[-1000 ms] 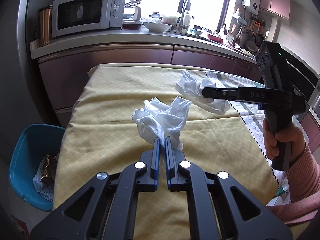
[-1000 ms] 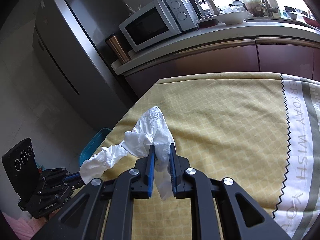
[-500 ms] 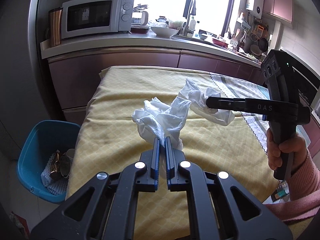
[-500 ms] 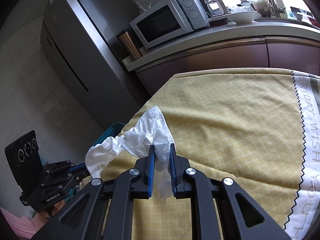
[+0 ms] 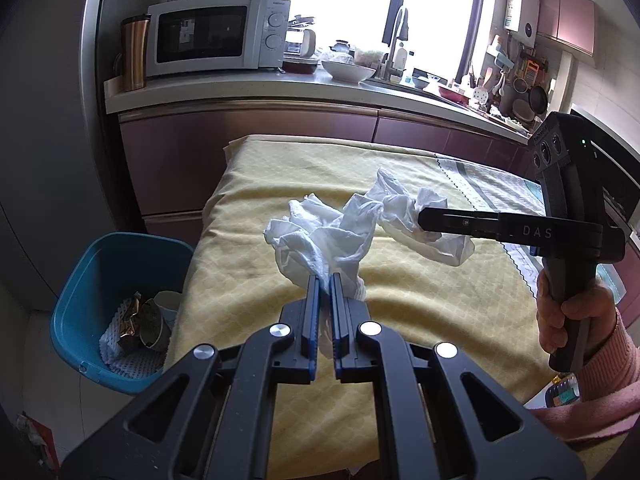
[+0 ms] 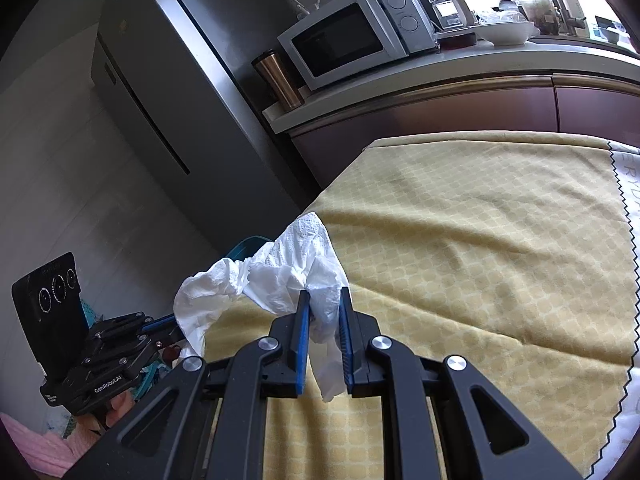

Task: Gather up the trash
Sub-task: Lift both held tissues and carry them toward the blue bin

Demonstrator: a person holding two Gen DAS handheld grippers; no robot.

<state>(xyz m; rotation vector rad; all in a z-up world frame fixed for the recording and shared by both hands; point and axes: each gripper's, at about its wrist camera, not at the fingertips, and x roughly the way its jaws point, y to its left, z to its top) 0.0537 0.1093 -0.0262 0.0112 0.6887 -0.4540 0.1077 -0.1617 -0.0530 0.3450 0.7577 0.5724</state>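
Two tissue wads pinched and held over the table — bin run is up next

One crumpled white tissue (image 5: 320,240) is clamped between the narrow fingers of the left gripper (image 5: 325,284), and a second tissue (image 6: 296,276) is squeezed the same way in the right gripper (image 6: 323,300), so both are carried clear of the yellow tablecloth (image 5: 400,296), with the two wads just beside each other in the air. The step in hand looks like the carry — pickup is done, drop-off isn't. The blue bin (image 5: 100,256) is sat on the floor just past the table's left edge, with some wrappers and a cup already in it. What's needed next, probably: both grippers swung out over the bin's opening and the fingers spread only once the paper is properly above it, since tissue this light could easily be snagged on the pads or drift past the rim.
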